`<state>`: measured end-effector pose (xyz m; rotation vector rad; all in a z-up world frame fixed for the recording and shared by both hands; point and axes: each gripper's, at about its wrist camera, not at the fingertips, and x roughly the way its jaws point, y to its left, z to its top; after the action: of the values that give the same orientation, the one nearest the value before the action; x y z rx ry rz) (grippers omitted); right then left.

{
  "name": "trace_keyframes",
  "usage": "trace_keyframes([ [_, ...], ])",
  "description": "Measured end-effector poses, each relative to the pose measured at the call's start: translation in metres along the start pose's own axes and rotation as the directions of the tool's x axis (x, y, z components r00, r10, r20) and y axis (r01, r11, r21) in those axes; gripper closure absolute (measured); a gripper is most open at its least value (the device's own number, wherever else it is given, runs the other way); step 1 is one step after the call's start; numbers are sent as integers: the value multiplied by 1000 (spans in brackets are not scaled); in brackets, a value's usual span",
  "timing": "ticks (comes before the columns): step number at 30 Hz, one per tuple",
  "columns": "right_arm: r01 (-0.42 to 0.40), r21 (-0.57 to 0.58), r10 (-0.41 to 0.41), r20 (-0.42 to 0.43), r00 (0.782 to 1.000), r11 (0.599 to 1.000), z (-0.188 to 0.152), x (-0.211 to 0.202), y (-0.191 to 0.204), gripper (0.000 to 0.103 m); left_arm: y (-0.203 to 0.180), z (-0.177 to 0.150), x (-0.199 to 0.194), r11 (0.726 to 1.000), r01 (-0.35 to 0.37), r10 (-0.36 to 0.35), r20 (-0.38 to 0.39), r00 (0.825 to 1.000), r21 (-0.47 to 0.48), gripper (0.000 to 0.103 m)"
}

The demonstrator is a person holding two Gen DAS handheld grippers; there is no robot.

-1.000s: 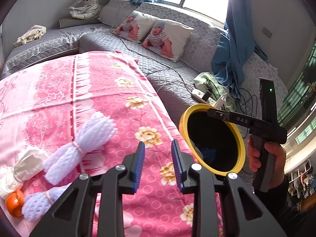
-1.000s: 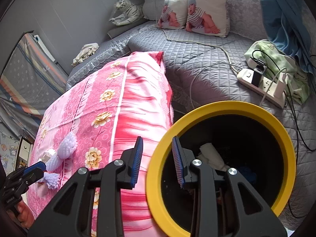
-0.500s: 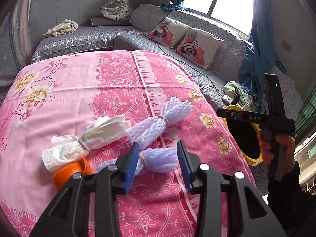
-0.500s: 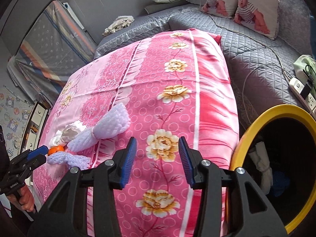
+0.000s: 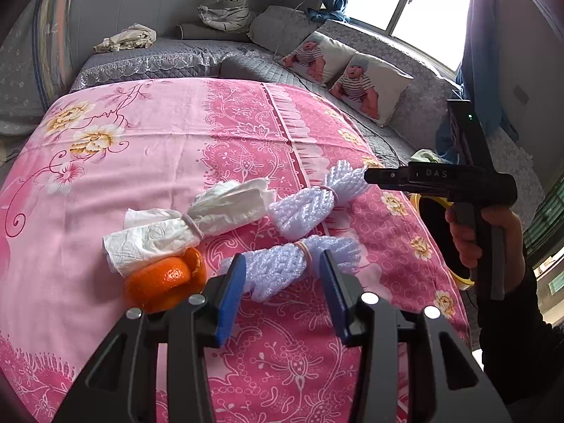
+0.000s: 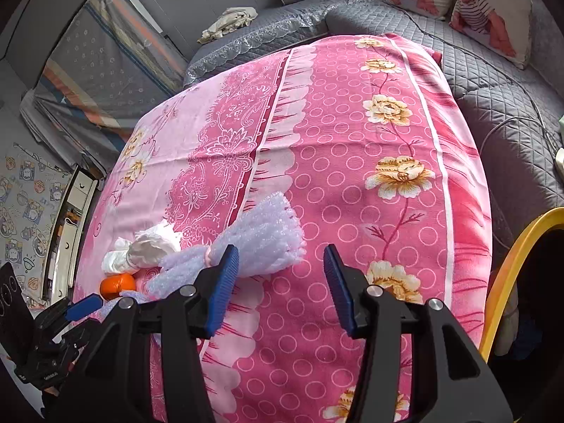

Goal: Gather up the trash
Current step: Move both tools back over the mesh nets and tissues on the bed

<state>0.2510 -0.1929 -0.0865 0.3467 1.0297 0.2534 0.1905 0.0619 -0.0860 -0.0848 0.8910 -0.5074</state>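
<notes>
On the pink flowered cloth [image 5: 158, 148] lie two white foam-net bundles, one near [image 5: 282, 268] and one farther [image 5: 313, 201], a tied white tissue bundle [image 5: 190, 222] and an orange peel [image 5: 165, 282]. My left gripper [image 5: 280, 289] is open, its jaws either side of the near foam bundle, not closed on it. My right gripper [image 6: 280, 282] is open and empty, just right of the farther foam bundle [image 6: 261, 236]. The tissue [image 6: 148, 246] and the peel [image 6: 118, 283] also show in the right wrist view. The yellow-rimmed black bin [image 6: 514, 275] stands beyond the cloth's right edge.
A grey quilted sofa [image 5: 211, 60] wraps around behind, with two baby-print pillows [image 5: 366, 81], crumpled cloths and a cable. A blue curtain [image 5: 483, 53] hangs by the window. Folded fabric panels [image 6: 95, 70] lean at the left. The bin rim also shows behind the right gripper's handle [image 5: 465, 278].
Both grippers swung from the bin toward the trash on the cloth and opened wider. My left gripper moved in until its jaws flank the near foam bundle.
</notes>
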Motion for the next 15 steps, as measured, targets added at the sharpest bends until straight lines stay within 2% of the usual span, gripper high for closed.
trace_keyframes([
  [6, -26, 45, 27, -37, 999, 999, 12, 16, -3, 54, 0, -3, 2, 1000, 2, -1, -15, 1000, 29, 60],
  [9, -30, 53, 32, -42, 999, 998, 15, 22, -2, 49, 1, -4, 6, 1000, -3, 3, -26, 1000, 30, 60],
  [15, -46, 61, 50, -59, 997, 997, 17, 31, 2, 46, 2, -2, 15, 999, -25, 26, -42, 999, 23, 56],
])
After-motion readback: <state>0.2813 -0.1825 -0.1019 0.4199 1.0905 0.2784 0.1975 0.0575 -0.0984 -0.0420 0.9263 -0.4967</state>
